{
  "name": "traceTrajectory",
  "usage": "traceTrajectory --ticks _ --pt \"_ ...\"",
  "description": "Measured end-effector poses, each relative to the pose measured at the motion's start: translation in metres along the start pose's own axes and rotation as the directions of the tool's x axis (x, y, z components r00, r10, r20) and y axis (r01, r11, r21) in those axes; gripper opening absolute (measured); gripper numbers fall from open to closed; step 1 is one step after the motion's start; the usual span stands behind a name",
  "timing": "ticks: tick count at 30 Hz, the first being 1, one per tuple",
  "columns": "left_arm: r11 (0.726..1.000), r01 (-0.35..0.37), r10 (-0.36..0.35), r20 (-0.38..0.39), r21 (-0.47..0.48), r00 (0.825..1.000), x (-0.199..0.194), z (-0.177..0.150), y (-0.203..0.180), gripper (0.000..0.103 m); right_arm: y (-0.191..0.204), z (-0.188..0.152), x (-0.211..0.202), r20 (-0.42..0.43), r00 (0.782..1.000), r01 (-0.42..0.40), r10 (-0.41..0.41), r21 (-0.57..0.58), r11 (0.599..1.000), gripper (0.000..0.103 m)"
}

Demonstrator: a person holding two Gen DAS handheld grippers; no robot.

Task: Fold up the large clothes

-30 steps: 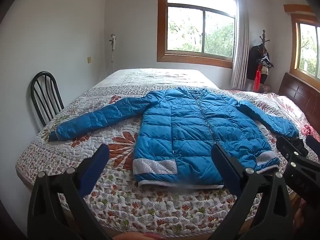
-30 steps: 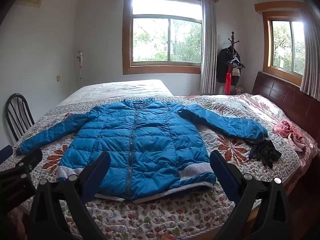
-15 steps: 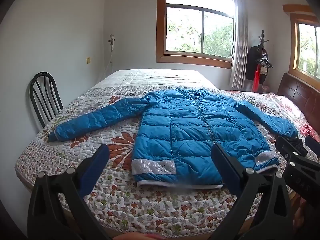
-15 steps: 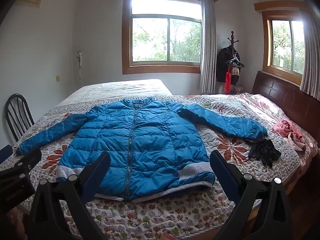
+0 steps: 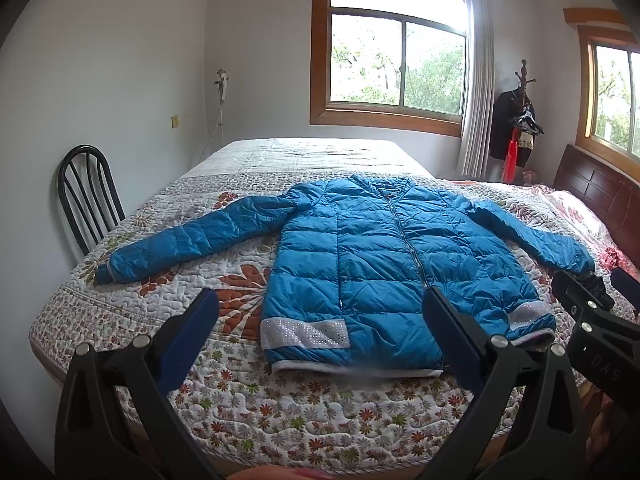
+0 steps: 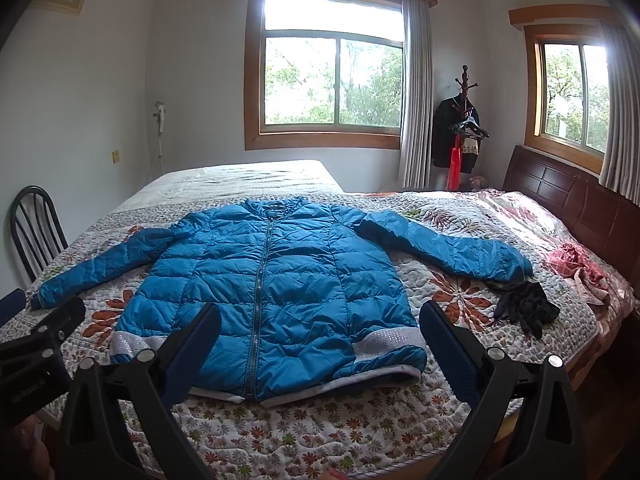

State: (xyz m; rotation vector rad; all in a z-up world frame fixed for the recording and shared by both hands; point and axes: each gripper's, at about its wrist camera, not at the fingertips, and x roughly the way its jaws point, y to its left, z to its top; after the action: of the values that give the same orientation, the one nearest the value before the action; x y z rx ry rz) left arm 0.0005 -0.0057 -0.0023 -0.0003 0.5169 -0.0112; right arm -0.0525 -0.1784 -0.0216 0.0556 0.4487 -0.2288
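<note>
A blue quilted jacket (image 5: 384, 256) lies flat and zipped on the floral bedspread (image 5: 248, 400), sleeves spread out to both sides, hem with silver bands toward me. It also shows in the right wrist view (image 6: 276, 284). My left gripper (image 5: 320, 320) is open and empty, held above the bed's near edge in front of the hem. My right gripper (image 6: 320, 328) is open and empty, also short of the hem. Each gripper shows at the edge of the other's view.
A black metal chair (image 5: 86, 196) stands at the bed's left side. A black cloth item (image 6: 524, 308) lies by the right cuff, pink fabric (image 6: 576, 264) beyond it. A dark wooden headboard (image 6: 568, 188) is at right, a coat stand (image 6: 464, 120) in the corner.
Both views have shifted very slightly; the jacket sits a touch lower and nearer. Grippers stay open and the jacket has not moved.
</note>
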Motion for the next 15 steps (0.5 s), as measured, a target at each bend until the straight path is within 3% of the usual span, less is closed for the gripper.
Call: traceTrajectory --ticks 15 --pt "1.0 0.005 -0.005 -0.003 0.0 1.0 -0.0013 0.0005 0.0008 0.1 0.0007 -0.0017 -0.0006 0.003 1.0 -0.001 0.001 -0.003 1.0 0.099"
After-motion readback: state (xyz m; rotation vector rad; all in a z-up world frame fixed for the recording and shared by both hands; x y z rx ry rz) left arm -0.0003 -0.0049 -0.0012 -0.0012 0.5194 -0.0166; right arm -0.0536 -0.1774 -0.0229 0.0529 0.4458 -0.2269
